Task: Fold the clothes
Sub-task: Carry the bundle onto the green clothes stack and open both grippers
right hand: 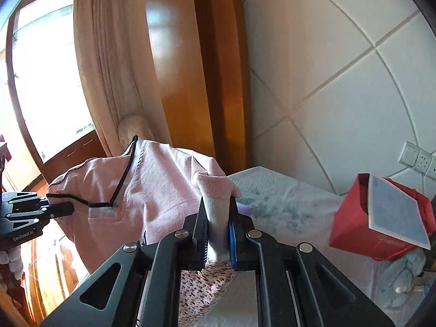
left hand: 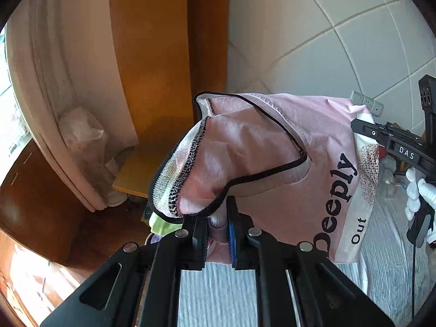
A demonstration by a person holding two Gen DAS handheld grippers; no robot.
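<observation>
A pink top (left hand: 259,147) with black-edged mesh trim and black lettering hangs in the air, stretched between both grippers. My left gripper (left hand: 218,218) is shut on its one upper corner by the mesh trim. My right gripper (right hand: 218,218) is shut on the other corner, with a white and floral-print part of the cloth pinched between the jaws. The top also shows in the right wrist view (right hand: 141,185). The right gripper shows in the left wrist view (left hand: 362,128) at the right, the left gripper in the right wrist view (right hand: 65,208) at the left.
A bed with a pale quilted cover (right hand: 286,204) lies below. A red bag (right hand: 381,218) with a flat card stands on it at the right. Behind are a white tiled wall (right hand: 327,81), a wooden panel (left hand: 152,54), a curtain (right hand: 114,68) and wall sockets (right hand: 419,158).
</observation>
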